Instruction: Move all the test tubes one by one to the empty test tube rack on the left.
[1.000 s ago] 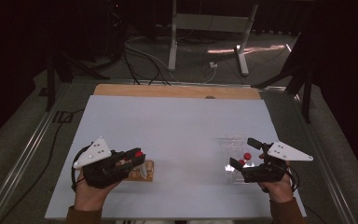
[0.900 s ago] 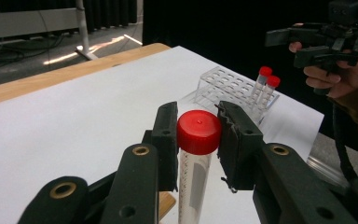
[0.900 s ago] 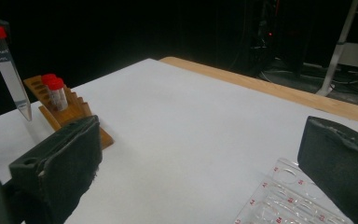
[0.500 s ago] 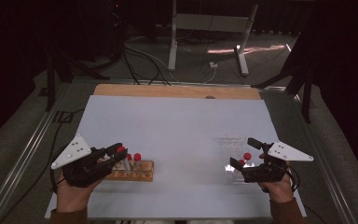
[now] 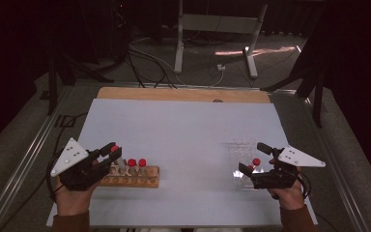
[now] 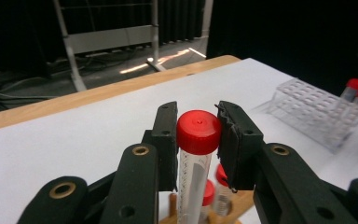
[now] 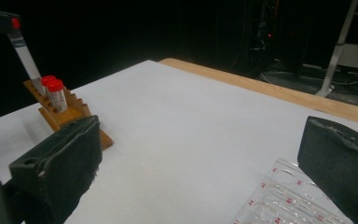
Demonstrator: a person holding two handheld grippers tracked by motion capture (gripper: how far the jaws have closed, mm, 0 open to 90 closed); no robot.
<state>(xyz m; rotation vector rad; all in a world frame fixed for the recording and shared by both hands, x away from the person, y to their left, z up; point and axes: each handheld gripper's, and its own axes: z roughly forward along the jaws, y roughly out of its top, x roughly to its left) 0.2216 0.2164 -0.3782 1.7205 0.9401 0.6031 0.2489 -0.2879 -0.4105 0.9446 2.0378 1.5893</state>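
Far left in the high view: left tongs (image 5: 110, 152) clenching on a red-capped tube (image 5: 116, 155), pads pinching just under the cap, tube hanging tilted above the left end of the wooden rack (image 5: 130, 180). Lower end of the tube reaching down toward the rack's holes; impossible to tell whether touching the wood or not. Seen close in the left gripper view: tongs (image 6: 198, 140) gripping the clear tube (image 6: 195, 158) on both sides right at its red cap, printed markings running down its wall, more red caps and the rack's edge showing beneath.

Just right of the held tube: two red-capped tubes (image 5: 136, 165) standing upright side by side in the wooden rack, rack lying flat near the front edge of the white surface (image 5: 183, 130). From the right gripper view, the same rack (image 7: 70, 116) sitting far off at the left, two tubes (image 7: 55, 92) upright in it, the held tube (image 7: 24, 53) slanting above it.

Middle of the surface lying bare, wooden strip showing along its far edge.

Further right: clear plastic rack (image 5: 241, 162) resting on the surface, a red-capped tube (image 5: 255, 163) standing in it. Far right: right tongs (image 5: 250, 160) released, spread wide, grasping nothing, hovering at the clear rack. In the right gripper view, tongs (image 7: 205, 154) gaping apart, corner of the clear rack (image 7: 289, 198) with red lettering lying low between them.
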